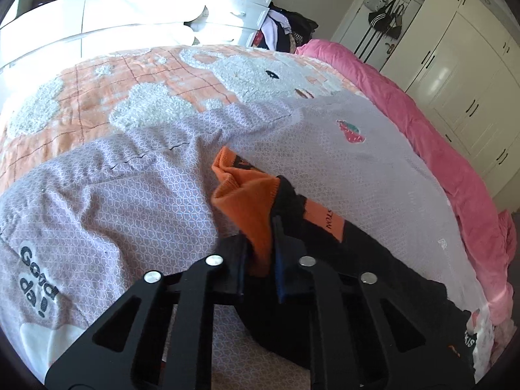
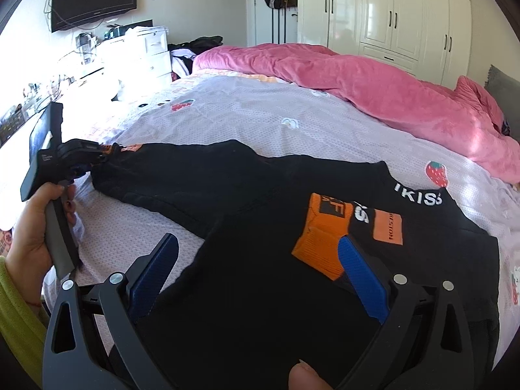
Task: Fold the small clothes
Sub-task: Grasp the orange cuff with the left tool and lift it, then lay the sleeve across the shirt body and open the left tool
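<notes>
My left claw (image 1: 258,253) pinches the orange cuff (image 1: 247,204) of the black sweater (image 2: 260,260) spread on the bed (image 2: 292,120); my right claw (image 2: 260,260) hovers spread above its body. A weak pinch could drop the sleeve mid-fold

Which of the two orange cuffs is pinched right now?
The orange cuff at the end of the stretched-out sleeve, clamped in the left gripper. The other cuff lies folded across the black sweater, unheld.
</notes>
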`<state>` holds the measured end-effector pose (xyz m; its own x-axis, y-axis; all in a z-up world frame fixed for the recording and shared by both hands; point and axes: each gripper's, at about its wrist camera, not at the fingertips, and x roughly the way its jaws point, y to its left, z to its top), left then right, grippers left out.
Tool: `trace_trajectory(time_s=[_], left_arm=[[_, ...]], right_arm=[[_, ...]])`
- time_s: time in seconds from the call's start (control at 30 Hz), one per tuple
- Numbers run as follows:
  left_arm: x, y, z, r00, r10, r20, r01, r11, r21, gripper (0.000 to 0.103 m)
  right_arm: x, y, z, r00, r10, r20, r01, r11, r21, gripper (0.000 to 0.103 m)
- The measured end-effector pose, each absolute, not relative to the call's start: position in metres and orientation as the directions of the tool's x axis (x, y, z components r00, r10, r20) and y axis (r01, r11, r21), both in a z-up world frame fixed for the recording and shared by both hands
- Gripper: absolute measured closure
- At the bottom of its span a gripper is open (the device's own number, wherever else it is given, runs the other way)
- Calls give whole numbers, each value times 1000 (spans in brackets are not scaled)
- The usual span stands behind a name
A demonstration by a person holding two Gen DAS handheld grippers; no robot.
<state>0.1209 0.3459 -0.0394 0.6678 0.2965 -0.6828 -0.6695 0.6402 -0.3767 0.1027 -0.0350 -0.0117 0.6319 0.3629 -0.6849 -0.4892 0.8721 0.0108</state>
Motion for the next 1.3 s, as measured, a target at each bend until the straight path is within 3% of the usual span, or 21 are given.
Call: trace_trajectory(time_s=[0.23,0.47,0.73,1.07,1.3], left_arm=[[116,307,6,766,299,-569,-553,758,-347,99],[126,235,21,828,181,-531,-377,880,-289,101],[135,125,13,836,49,-546,-110,991,-79,101],[133,75,-9,796,-48,-603,78,997,23,100],[122,47,-10,769,-169,-617,255,965,54,84]], right_arm=[[105,-69,-19,643,323,-694,-409,912,45,5],[110,-117,-8,691,279,-667,-301,950,85,5],[121,-173,-3,729,198,-656,-155,980,124,5],[127,-204,-3,738,185,-649,-83,979,184,5],[124,-201,-3,733,188,-654,-93,980,178,5]])
